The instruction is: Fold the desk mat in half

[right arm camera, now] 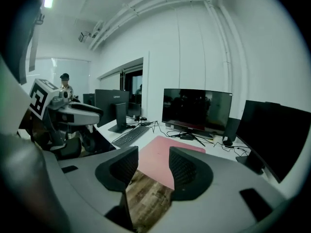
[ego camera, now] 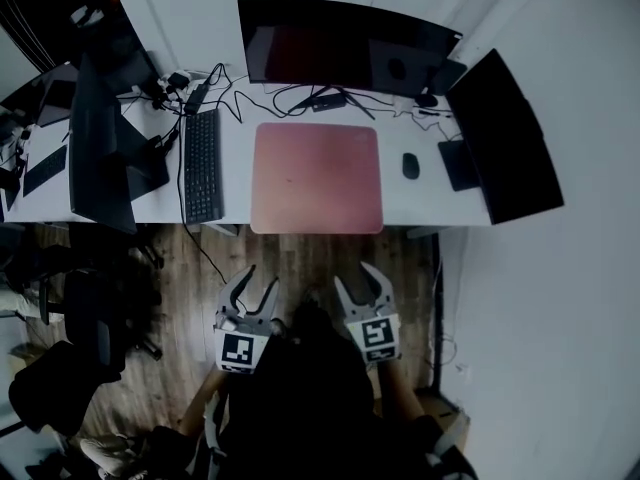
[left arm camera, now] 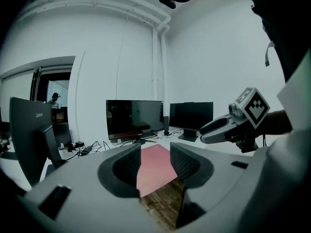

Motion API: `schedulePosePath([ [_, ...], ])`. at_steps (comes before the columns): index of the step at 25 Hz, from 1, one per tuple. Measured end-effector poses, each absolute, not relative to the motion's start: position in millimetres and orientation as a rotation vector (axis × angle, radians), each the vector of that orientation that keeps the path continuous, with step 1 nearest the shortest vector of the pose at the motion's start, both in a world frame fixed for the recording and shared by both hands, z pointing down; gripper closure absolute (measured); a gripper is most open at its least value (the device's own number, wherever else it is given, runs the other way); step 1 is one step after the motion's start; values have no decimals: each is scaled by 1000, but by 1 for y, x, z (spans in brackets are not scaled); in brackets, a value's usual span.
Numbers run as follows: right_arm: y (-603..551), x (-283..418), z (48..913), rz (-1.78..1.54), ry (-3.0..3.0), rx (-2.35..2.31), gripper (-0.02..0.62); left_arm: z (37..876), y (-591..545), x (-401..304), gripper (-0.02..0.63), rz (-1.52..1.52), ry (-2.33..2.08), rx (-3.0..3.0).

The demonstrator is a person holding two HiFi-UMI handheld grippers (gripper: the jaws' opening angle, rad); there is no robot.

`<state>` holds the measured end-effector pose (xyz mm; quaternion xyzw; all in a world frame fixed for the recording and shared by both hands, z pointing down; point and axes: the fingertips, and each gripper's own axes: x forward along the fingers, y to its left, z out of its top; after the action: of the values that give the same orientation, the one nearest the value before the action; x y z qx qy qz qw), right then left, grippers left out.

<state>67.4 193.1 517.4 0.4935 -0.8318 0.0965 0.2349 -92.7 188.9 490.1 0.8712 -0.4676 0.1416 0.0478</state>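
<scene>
The pink desk mat (ego camera: 316, 177) lies flat and unfolded on the white desk (ego camera: 232, 190), in front of the middle monitor. Both grippers hang over the wooden floor, short of the desk's front edge. My left gripper (ego camera: 256, 285) is open with nothing between its jaws; through them the mat (left arm camera: 154, 168) shows ahead. My right gripper (ego camera: 361, 281) is open too, also empty, and the mat (right arm camera: 160, 160) shows beyond its jaws. Each gripper appears in the other's view, the right gripper (left arm camera: 206, 128) at the right and the left gripper (right arm camera: 97, 112) at the left.
A black keyboard (ego camera: 201, 165) lies left of the mat and a mouse (ego camera: 410, 165) right of it. A wide monitor (ego camera: 345, 46) stands behind the mat, another monitor (ego camera: 507, 138) at the right, more screens (ego camera: 98, 148) at the left. Cables (ego camera: 235, 90) run along the back. An office chair (ego camera: 75, 343) stands lower left.
</scene>
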Motion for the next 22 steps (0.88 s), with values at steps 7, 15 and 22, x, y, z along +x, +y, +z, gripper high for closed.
schedulePosePath([
  [7,148,99,563,130,-2192,1177,419,511,147,-58,425,693,-1455,2698],
  [15,122,118,626,50,-2074,963,418,530,106,-32,417,845,-1541,2821],
  [22,104,116,676,-4,-1972,866,416,600,88,-18,382,1083,-1288,2848],
])
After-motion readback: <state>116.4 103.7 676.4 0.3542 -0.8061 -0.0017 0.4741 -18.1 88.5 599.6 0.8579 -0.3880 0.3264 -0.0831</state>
